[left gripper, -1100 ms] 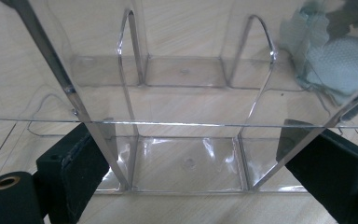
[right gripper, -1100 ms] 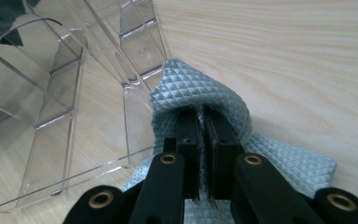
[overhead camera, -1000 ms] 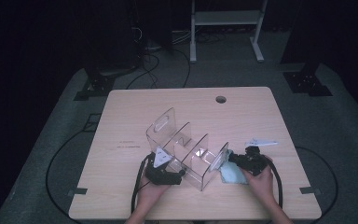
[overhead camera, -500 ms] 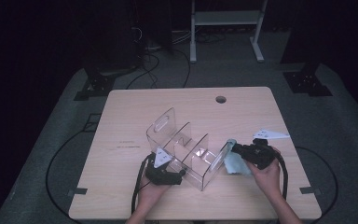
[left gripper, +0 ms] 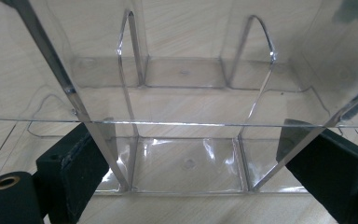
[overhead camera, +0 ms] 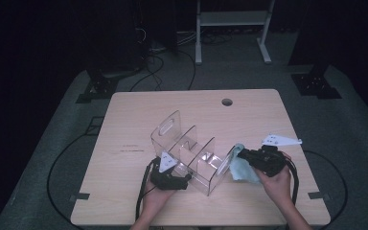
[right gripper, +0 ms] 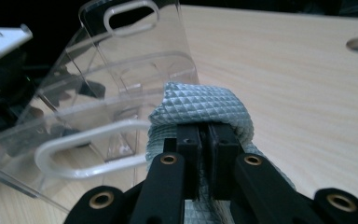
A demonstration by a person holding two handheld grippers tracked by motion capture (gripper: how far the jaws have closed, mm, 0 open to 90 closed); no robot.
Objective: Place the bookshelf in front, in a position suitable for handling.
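A clear plastic organiser (overhead camera: 191, 153) with upright dividers stands on the wooden table (overhead camera: 139, 120), toward the front. My left gripper (overhead camera: 186, 178) lies at its front-left side, open, with the jaws wide apart. In the left gripper view the organiser (left gripper: 186, 107) crosses the gap of the left gripper (left gripper: 191, 140), its compartments bare. My right gripper (overhead camera: 245, 155) is shut on a pale blue-green quilted cloth (overhead camera: 242, 170) at the organiser's right end panel. In the right gripper view the cloth (right gripper: 200, 102) folds over the tips of the right gripper (right gripper: 209, 135), beside the organiser (right gripper: 121, 84).
A round cable hole (overhead camera: 227, 102) sits near the table's far edge. Black cables trail from both grippers off the front edge. A white frame (overhead camera: 230, 19) and dark stands occupy the floor behind the table.
The right gripper has lifted the cloth off the table and brought it up against the organiser's right end panel. The left gripper has stayed put.
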